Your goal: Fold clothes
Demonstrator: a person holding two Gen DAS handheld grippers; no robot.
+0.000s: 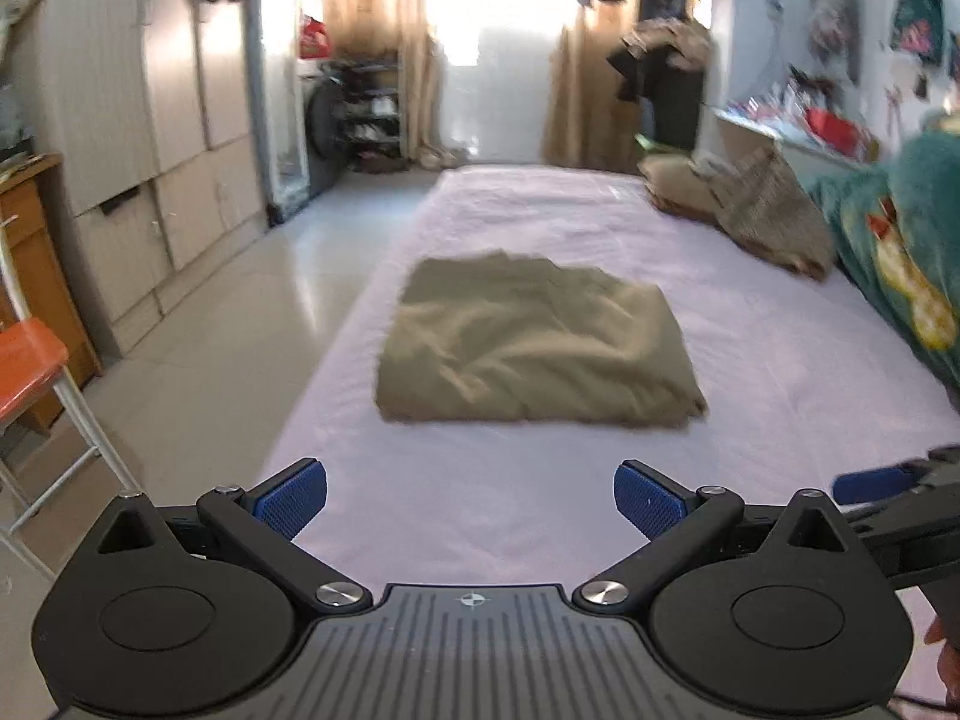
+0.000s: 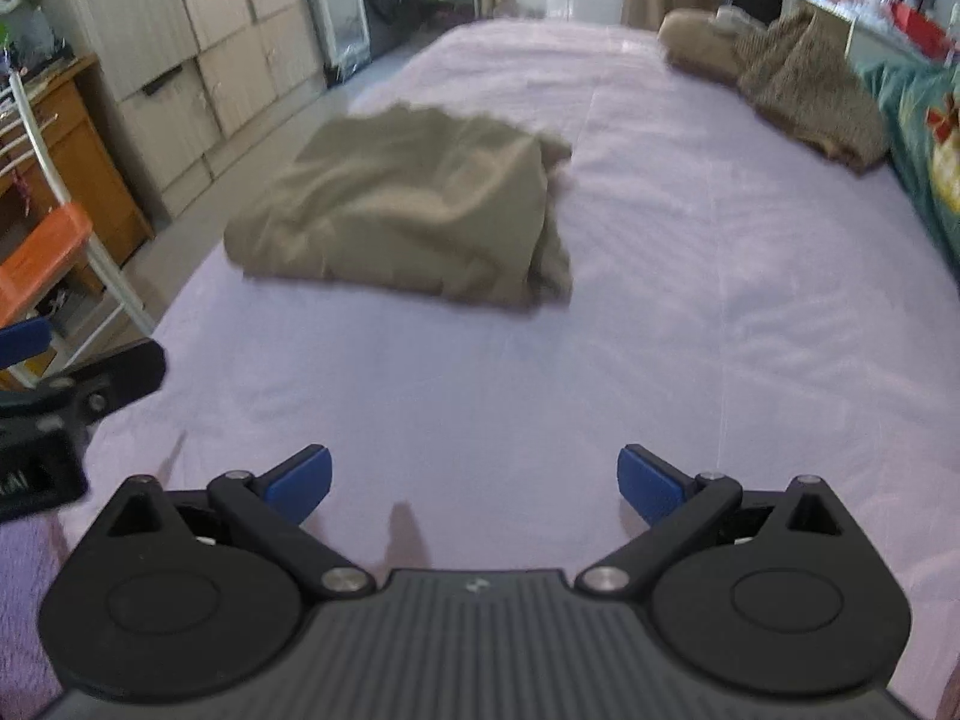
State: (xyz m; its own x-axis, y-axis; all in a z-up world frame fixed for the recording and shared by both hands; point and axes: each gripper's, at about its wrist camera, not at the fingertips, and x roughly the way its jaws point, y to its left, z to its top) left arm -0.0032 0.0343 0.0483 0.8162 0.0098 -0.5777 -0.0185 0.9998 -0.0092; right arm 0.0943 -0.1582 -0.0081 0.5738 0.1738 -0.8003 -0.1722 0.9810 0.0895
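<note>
An olive-khaki garment (image 1: 534,342) lies folded into a rough rectangle on the pale lilac bed sheet (image 1: 750,360), ahead of both grippers. In the right wrist view it (image 2: 414,204) sits to the front left, with a loose layer sticking out on its right side. My left gripper (image 1: 470,501) is open and empty, held above the sheet short of the garment. My right gripper (image 2: 474,486) is open and empty, also short of the garment. Each gripper shows at the edge of the other's view.
A brown knitted garment (image 1: 762,210) and a tan pillow (image 1: 672,177) lie at the far right of the bed. A teal blanket (image 1: 900,252) runs along the right edge. A white-framed orange chair (image 1: 30,354), a wooden desk and cupboards stand on the left across the tiled floor.
</note>
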